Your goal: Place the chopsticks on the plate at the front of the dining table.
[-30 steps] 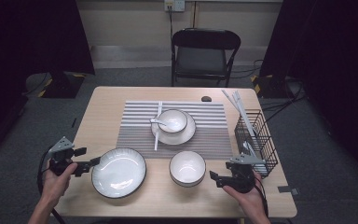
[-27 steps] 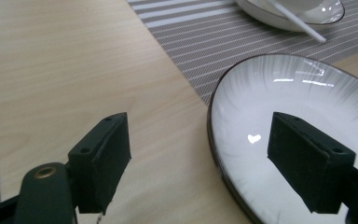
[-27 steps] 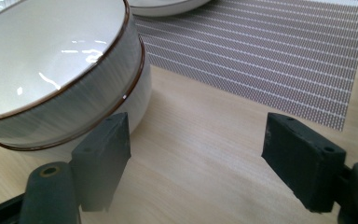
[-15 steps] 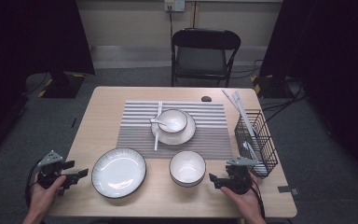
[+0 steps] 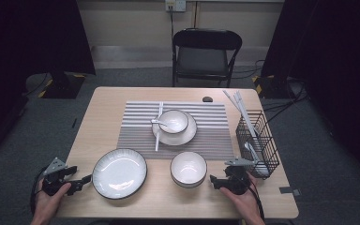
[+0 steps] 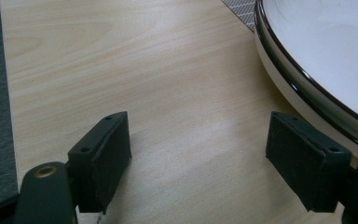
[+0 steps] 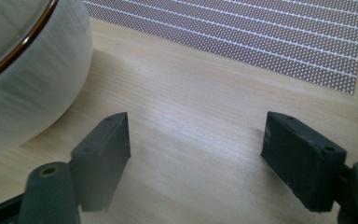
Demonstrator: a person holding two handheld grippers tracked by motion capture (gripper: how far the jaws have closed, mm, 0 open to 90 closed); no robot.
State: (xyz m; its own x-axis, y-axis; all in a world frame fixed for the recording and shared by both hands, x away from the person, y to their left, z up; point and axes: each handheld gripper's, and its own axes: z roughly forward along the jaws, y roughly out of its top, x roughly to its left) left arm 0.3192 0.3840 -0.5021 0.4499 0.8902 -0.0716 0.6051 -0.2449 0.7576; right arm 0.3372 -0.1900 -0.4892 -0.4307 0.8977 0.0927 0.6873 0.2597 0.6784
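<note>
Table [image 5: 98,117]; plate [image 5: 119,172] flat, round

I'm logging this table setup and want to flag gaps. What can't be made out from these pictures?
- Wire basket, high view: its contents beyond the white sticks are too small to identify.
- Plate, left gripper view: cut off by the right and top edges.
- Bowl, right gripper view: cut off by the left and top edges, inside hidden.
- Small dark object near the table's far edge, high view: too small to identify.

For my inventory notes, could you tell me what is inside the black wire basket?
The wire basket holds long white chopsticks and a spoon; its bottom is hard to make out.
</note>
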